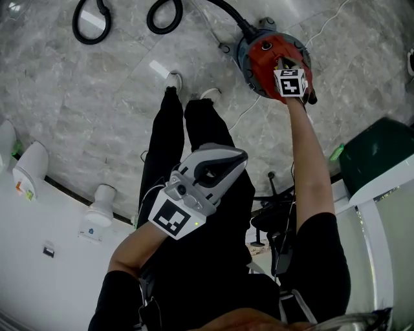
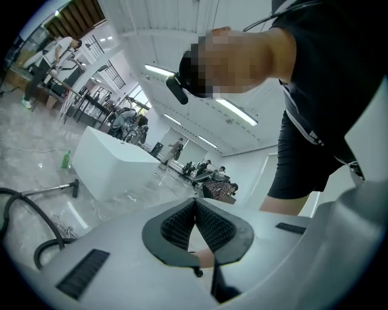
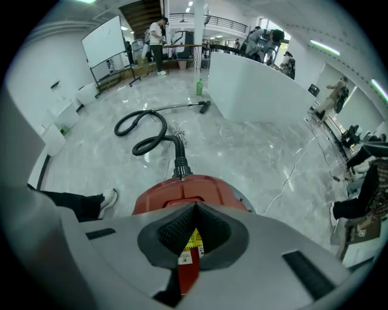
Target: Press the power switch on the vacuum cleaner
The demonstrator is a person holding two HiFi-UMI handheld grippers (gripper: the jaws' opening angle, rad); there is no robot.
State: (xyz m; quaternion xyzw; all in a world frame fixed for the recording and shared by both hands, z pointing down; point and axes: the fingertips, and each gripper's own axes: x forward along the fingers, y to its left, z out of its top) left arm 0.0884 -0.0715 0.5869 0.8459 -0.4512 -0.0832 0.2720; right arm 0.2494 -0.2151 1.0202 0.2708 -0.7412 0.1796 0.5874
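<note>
A round red vacuum cleaner point(image 1: 268, 59) stands on the marble floor, its black hose point(image 1: 223, 8) running off to the upper left. My right gripper point(image 1: 284, 64) is stretched out over its top, jaws shut with nothing between them, tips down on the red body point(image 3: 182, 194); the switch itself is hidden under them. A yellow label point(image 3: 194, 240) shows behind the closed tips. My left gripper point(image 1: 223, 169) is held back near the person's waist, shut and empty, pointing up and away from the vacuum point(image 2: 195, 209).
The hose point(image 3: 148, 130) coils across the floor toward a white counter point(image 3: 260, 85). A white power cord point(image 1: 249, 106) trails from the vacuum past the person's shoes point(image 1: 173, 81). White fixtures point(image 1: 29, 168) line the left; a green-topped unit point(image 1: 378, 155) stands right.
</note>
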